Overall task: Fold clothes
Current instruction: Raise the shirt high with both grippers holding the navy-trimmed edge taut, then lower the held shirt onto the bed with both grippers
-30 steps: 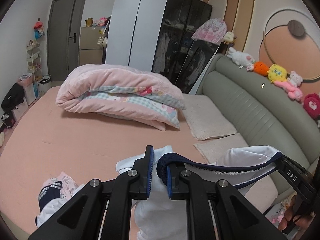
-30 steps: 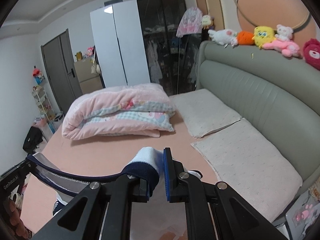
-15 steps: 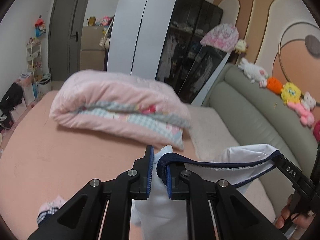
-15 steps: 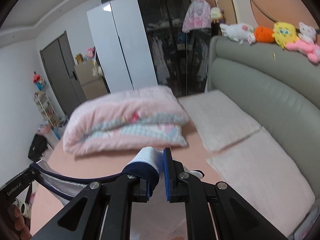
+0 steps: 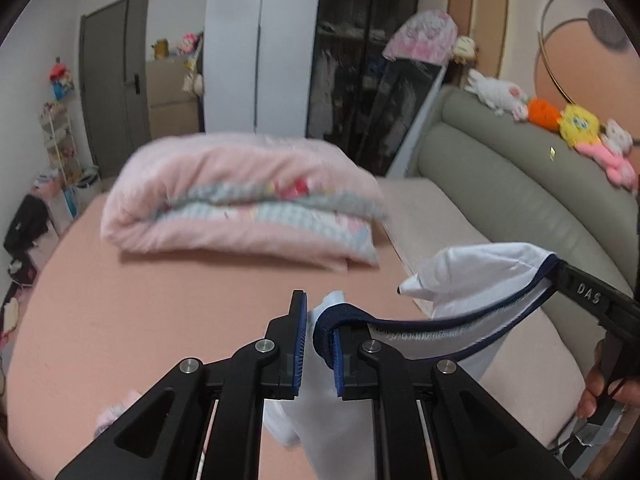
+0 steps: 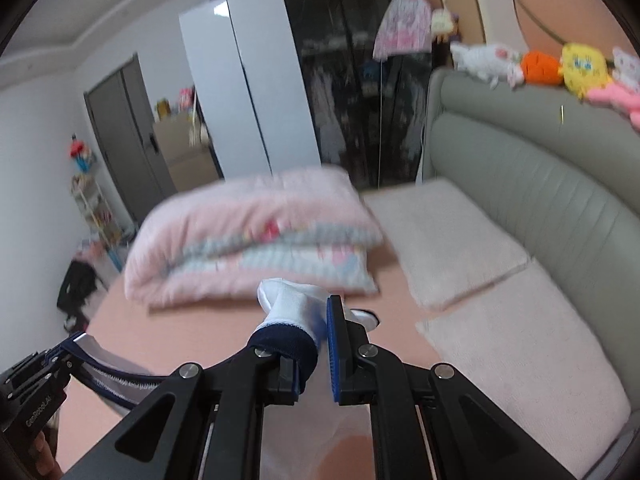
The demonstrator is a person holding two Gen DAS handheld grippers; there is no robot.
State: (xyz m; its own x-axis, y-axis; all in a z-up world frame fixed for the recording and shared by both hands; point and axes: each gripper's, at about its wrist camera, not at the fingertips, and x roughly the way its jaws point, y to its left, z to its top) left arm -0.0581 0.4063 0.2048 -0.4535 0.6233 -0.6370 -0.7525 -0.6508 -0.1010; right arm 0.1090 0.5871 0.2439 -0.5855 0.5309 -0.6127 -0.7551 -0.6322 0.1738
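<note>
Both grippers moved in toward the folded pink quilt (image 5: 240, 208), now blurred. Left gripper (image 5: 318, 344) and right gripper (image 6: 318, 346) each pinch the white garment (image 5: 476, 276) at its navy trim, probably a waistband, stretched between them above the bed (image 5: 160, 320).

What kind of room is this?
A bedroom, probably a child's. There is a bed with a folded pink quilt, a wardrobe with clothes hanging inside, and plush toys lined up on the headboard.
</note>
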